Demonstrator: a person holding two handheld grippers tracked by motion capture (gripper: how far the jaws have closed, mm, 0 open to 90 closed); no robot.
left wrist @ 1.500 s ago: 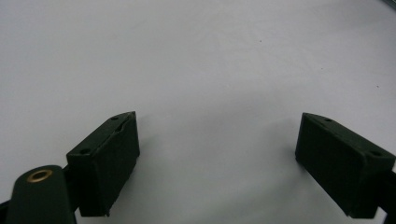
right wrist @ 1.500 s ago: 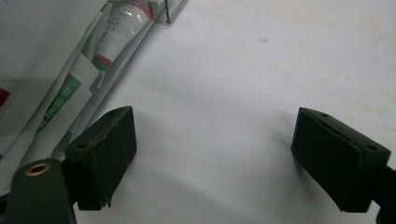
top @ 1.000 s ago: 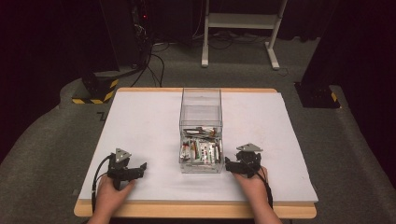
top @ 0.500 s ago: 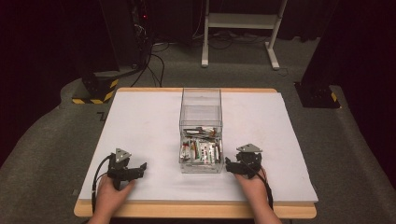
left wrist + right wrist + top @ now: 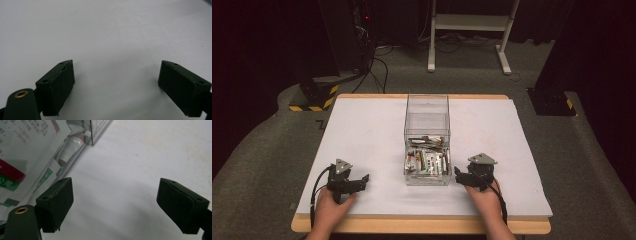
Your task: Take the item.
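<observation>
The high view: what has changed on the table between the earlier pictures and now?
The right tool has crept slightly toward the person's edge beside the clear box; nothing was taken hold of or let go. The left tool stays resting on the white table, jaws apart, and the box with its small packets has not moved.
</observation>
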